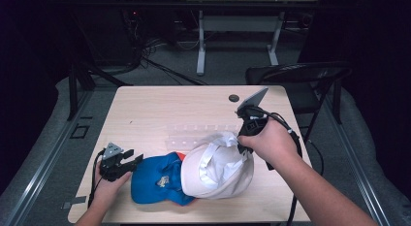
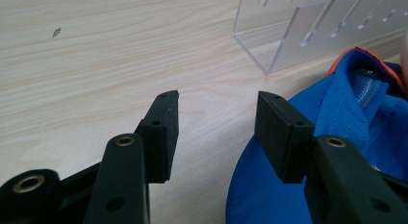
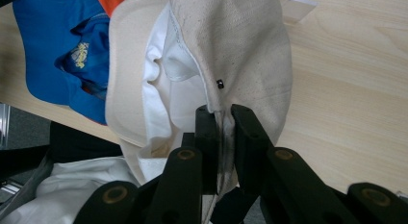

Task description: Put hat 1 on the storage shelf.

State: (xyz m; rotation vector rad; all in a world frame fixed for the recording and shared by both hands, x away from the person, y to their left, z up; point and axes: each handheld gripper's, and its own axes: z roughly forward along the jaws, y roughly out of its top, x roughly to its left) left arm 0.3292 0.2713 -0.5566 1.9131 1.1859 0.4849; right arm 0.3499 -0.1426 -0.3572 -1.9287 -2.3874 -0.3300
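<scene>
From the high view I see the wooden table [image 1: 160, 109] mostly bare across its upper half, with open room toward the far edge. The white cap [image 1: 218, 170] sits low and right of centre, partly over the blue cap [image 1: 155, 180], which lies close to the near edge. A clear acrylic rack [image 1: 194, 134] lies just above both caps. My right gripper [image 1: 241, 142] meets the white cap's upper right rim, its jaws pinched on the fabric. My left gripper [image 1: 132, 159] rests at lower left, jaws spread, just beside the blue cap. A small dark disc [image 1: 234, 97] sits near the far edge. A black folding chair [image 1: 300, 75] stands past the table's upper right corner, and another table's white legs [image 1: 201, 41] rise at the top over grey floor.

In the left gripper view, the left gripper [image 2: 216, 128] has its jaws apart with bare wood between them; the blue cap [image 2: 298, 176] fills the lower right and the rack [image 2: 308, 27] the upper right.

In the right gripper view, the right gripper [image 3: 223, 137] clamps a fold of the white cap [image 3: 231, 46]; the blue cap [image 3: 57, 51] lies at upper left, clear wood at right.
</scene>
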